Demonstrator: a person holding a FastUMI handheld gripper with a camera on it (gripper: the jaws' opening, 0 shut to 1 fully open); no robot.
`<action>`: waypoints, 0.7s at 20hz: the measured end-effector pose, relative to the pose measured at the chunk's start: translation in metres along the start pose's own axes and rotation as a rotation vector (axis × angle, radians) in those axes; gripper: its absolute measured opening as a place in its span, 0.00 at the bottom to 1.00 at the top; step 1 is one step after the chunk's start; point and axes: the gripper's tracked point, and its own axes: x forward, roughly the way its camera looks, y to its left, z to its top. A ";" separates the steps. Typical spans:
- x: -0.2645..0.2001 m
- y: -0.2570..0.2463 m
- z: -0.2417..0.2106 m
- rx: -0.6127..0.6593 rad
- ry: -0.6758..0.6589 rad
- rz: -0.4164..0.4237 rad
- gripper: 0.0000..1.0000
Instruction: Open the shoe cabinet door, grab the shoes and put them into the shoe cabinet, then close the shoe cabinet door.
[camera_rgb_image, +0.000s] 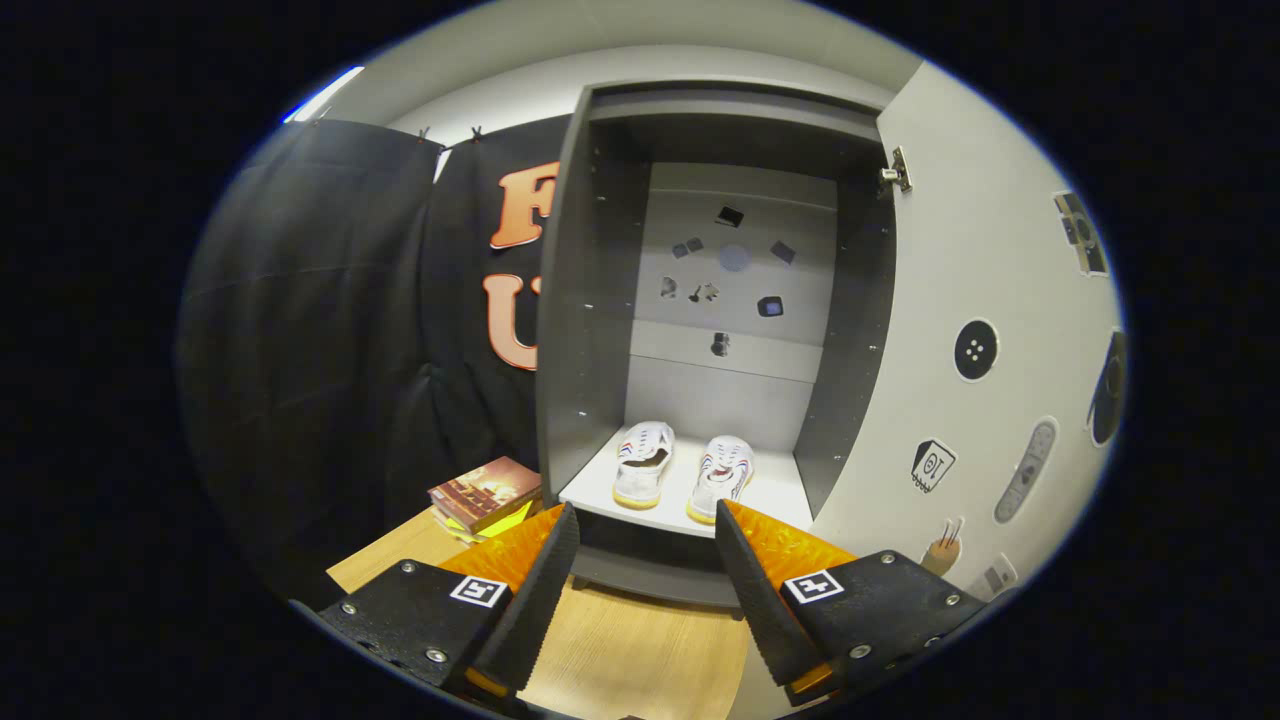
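Note:
The grey shoe cabinet stands open ahead of me, its white door swung out to the right. Two white shoes with light soles sit side by side on the cabinet's pale bottom shelf: the left shoe and the right shoe. My gripper is open, its fingers spread apart in front of the shelf's front edge with nothing between them. The right shoe's near end lies just beyond the right fingertip.
A stack of books lies on the wooden table left of the cabinet's base. Stickers dot the door's inner face and the cabinet's back panel. Black cloth hangs behind on the left.

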 end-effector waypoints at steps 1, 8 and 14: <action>-0.014 -0.003 0.001 -0.025 -0.022 -0.013 0.88; -0.113 0.010 -0.004 -0.076 -0.117 0.079 0.91; -0.178 -0.020 -0.038 -0.010 -0.037 0.104 0.92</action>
